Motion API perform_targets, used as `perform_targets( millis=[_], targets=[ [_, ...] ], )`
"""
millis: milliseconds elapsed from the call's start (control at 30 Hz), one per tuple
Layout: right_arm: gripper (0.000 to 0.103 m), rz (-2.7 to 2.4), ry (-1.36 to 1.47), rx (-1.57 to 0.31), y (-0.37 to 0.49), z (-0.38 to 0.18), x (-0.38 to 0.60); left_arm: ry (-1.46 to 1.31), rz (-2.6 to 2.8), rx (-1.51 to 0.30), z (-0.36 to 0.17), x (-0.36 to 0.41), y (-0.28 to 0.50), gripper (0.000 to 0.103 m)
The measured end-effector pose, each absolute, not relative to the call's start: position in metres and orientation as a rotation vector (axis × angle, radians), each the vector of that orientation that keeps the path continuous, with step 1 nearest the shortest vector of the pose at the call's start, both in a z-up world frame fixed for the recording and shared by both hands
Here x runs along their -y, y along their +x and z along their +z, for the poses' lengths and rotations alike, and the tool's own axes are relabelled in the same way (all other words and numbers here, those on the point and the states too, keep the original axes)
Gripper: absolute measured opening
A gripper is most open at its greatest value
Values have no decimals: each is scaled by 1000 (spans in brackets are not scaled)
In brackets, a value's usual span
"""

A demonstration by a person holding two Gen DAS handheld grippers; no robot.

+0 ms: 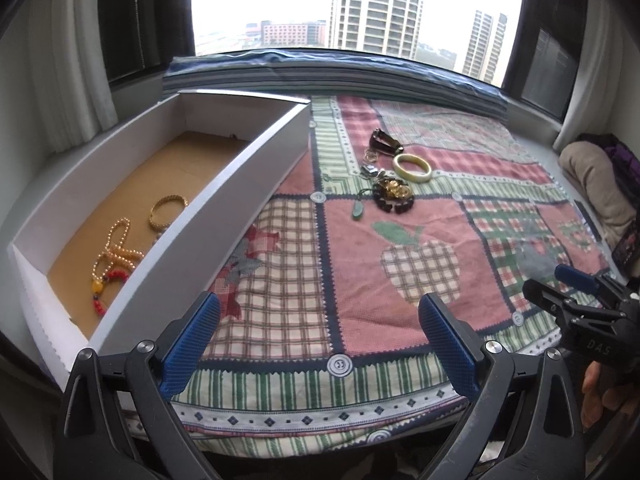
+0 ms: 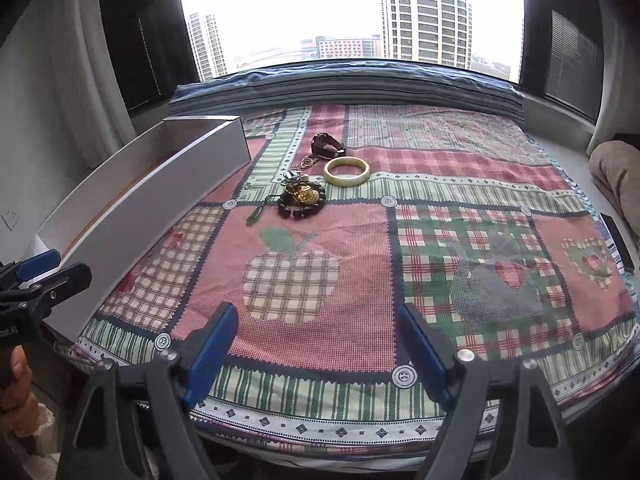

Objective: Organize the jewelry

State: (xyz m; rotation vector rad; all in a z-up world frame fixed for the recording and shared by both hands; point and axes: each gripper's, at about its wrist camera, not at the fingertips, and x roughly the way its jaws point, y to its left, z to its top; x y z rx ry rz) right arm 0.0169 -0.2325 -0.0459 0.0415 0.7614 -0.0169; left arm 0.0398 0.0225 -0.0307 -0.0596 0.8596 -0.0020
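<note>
Both tongs stand wide apart and hold nothing: the left tongs (image 1: pixel 320 344) gape over the near edge of the cloth (image 1: pixel 400 240), the right tongs (image 2: pixel 316 352) likewise, with only patterned cloth between the blue pads; the right jaws read as near their widest.

Just left of the left tongs, and running away from them, lies the box (image 1: pixel 240 184); on its brown floor sit a bead strand (image 1: pixel 116 248) with red and yellow beads at the near end, and a little further a gold bracelet (image 1: pixel 168 210); a few pale beads peep out beside the box wall, too hidden to name; so part of the sorting looks done.

Well ahead of both tongs, on the cloth, the rest waits in a loose heap: nearest a green pendant (image 2: pixel 256 214) on a dark cord, then a dark bead bracelet (image 2: pixel 302 200) with gold pieces lying inside it, a small silver item (image 2: pixel 291 177), a pale bangle (image 2: pixel 346 171), thin gold rings (image 2: pixel 308 161), and furthest a dark watch (image 2: pixel 326 145); I judge roughly a third stowed, the larger share left, and neither tongs yet near the heap.

Writing: the right tongs' body, seen from the left camera, shows faint letters like "DAS"; the left one's body carries a cut-off word ending in "AI"; the rest cannot be read.
</note>
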Motion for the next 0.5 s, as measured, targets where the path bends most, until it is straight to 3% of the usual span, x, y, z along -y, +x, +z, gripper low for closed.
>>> perform_targets(
  millis=[500],
  targets=[
    [83,26,59,-827,42,-65,248,-77,-70,-933,-69,-10,116,99]
  ],
)
